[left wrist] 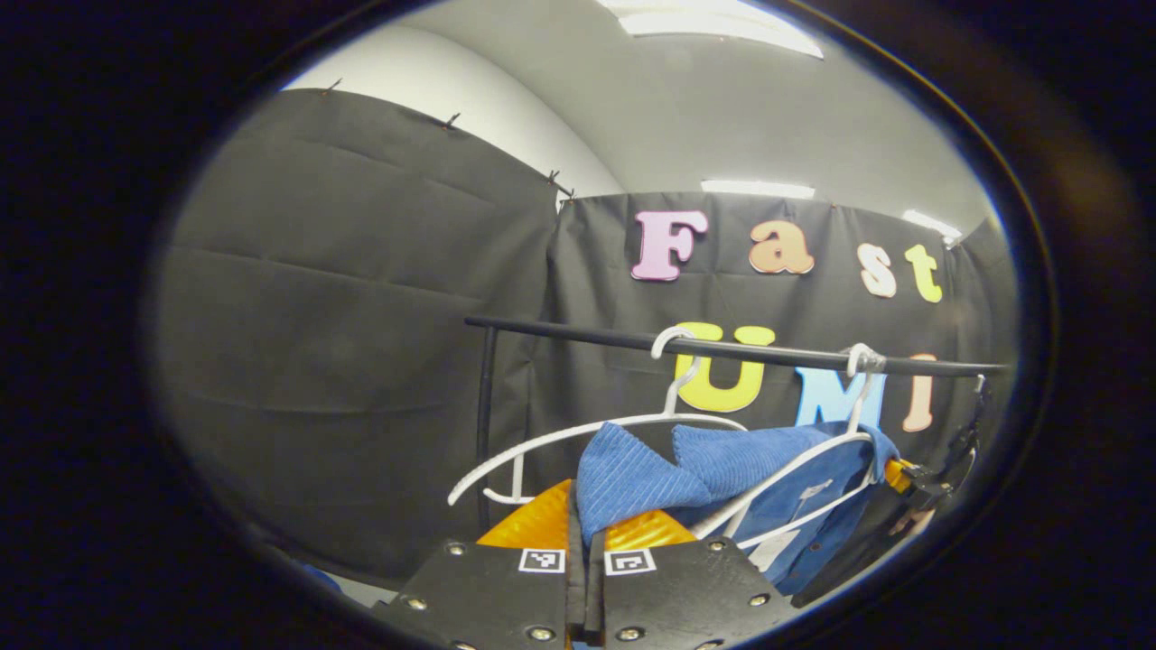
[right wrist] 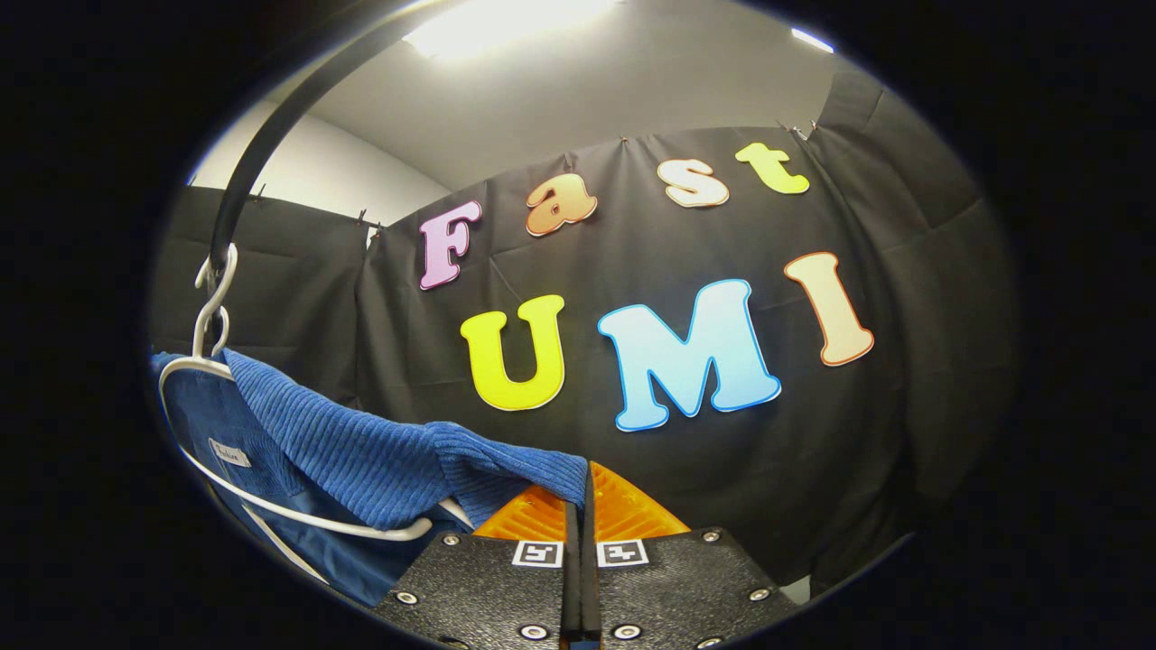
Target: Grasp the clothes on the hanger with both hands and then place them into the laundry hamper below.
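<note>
My left gripper (left wrist: 585, 533) is pinched tight on the blue ribbed cloth shirt (left wrist: 722, 478), which hangs on a white plastic hanger (left wrist: 795, 469) under the black metal rail (left wrist: 722, 348). My right gripper (right wrist: 582, 506) pinches the shirt's (right wrist: 361, 451) other edge below that rail (right wrist: 271, 117).

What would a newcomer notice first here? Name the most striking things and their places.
The blue ribbed garment draws the eye first: it hangs off a white hanger on the black rail. The left gripper pinches one corner of it, low in the left gripper view. The right gripper pinches another corner, low in the right gripper view; both jaws are closed on the cloth.
</note>
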A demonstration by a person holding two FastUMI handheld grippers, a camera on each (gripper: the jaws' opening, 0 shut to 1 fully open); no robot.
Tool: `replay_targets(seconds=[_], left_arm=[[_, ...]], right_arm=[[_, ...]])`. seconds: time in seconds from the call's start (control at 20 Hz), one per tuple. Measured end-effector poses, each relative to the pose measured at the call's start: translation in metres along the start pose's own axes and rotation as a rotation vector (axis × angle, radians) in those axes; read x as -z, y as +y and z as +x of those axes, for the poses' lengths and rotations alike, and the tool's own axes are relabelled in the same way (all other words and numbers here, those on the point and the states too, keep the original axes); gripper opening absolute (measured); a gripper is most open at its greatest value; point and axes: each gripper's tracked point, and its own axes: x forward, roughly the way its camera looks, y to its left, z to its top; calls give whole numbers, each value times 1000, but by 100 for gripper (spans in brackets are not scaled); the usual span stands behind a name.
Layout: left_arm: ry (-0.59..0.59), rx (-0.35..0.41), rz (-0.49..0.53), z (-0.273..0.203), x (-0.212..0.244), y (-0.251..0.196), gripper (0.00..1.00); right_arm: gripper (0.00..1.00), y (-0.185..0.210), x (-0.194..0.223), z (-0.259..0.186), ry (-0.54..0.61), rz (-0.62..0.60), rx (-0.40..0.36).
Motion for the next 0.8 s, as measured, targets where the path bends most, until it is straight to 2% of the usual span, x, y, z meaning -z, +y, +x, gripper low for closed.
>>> replay_targets(seconds=[0.1,0.25,0.7,0.75,0.8], left_arm=[[8,21,-16,6,9,1,1],[11,39,19,9,26,3,1],[48,75,-10,5,67,2,1],[57,77,-4,4,73,1,4],[65,80,1,3,80,-1,1]], right_arm=[[0,-2,-4,0,-25,-12,8],[0,-3,-5,1,-45,-36,19],[0,-12,19,0,-15,-118,45],[0,-14,24,-2,-5,-121,50],[0,-16,29,-4,4,-121,55]])
